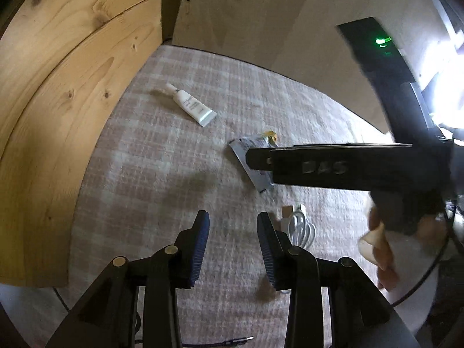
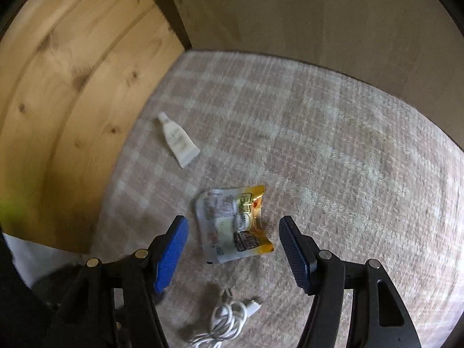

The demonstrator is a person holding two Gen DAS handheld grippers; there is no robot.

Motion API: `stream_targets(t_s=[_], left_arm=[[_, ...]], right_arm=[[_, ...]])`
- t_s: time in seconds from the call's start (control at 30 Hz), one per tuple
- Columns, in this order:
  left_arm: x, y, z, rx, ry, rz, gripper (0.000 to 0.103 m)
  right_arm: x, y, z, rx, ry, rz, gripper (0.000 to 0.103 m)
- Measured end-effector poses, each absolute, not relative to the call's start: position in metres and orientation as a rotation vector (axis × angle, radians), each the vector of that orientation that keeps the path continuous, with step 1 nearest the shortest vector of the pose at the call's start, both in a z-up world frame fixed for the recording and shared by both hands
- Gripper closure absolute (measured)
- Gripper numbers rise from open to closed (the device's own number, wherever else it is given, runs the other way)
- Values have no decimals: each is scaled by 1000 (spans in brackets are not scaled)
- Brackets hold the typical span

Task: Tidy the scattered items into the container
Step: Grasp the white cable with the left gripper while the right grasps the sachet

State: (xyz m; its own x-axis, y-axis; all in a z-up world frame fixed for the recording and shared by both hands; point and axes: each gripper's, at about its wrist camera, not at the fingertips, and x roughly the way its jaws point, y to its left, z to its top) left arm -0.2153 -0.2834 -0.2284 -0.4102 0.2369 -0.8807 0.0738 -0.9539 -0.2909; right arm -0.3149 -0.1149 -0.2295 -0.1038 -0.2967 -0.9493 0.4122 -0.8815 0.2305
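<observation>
I have the right gripper (image 2: 232,249) pointing steeply down over the snack packet (image 2: 235,223), its jaws apart with the packet lying between them in the right wrist view, nothing pressed yet. My judgement is that the packet is the step in hand. To do it well I would lower straight onto it, keep the blue pads (image 2: 171,255) either side of its narrow width, and close only once they are down at the cloth, since a flat foil sachet will likely slip away if pinched from too high. A crinkled edge may be the easier bite.

The left gripper (image 1: 233,249) hangs with its jaws partly apart and empty, over bare checked cloth (image 1: 162,174). From its camera the right gripper's finger (image 1: 261,159) crosses in front of the packet (image 1: 249,150), so the two tools are near each other; I would hold the left one back until the right has lifted clear.

The white tube (image 2: 178,142) lies beyond the packet, near the wooden board (image 2: 72,101), well apart from both grippers. The coiled white cable (image 2: 229,319) lies just below the packet, close to the right gripper's base, and I would mind not to snag it. I cannot see the container in either view.
</observation>
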Motion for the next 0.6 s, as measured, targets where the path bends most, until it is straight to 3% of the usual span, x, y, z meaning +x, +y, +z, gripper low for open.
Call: stream_targets(t_s=[0.1,0.27,0.5,0.53,0.6], left_arm=[[-209,-272,-229,-1647,-389,2494,66],[-207,-255,-236,-1645,-372,2456,59],[-209,-218,-244,-1649,-264,2417,54],[-209,-214,-244,-1651,-246,2417,54],[-209,-207,-246,-1654,-211,2429,54]], right_arm=[[-311,-118,-232,1697,210,-2049,44],[-311,-109,-236,1691,250,-2069,60],[-306,-79,-241,1700,250,-2065,68],[-304,-73,-242,1703,269,-2074,83],[-304,-60,-244,1710,301,-2102,94]])
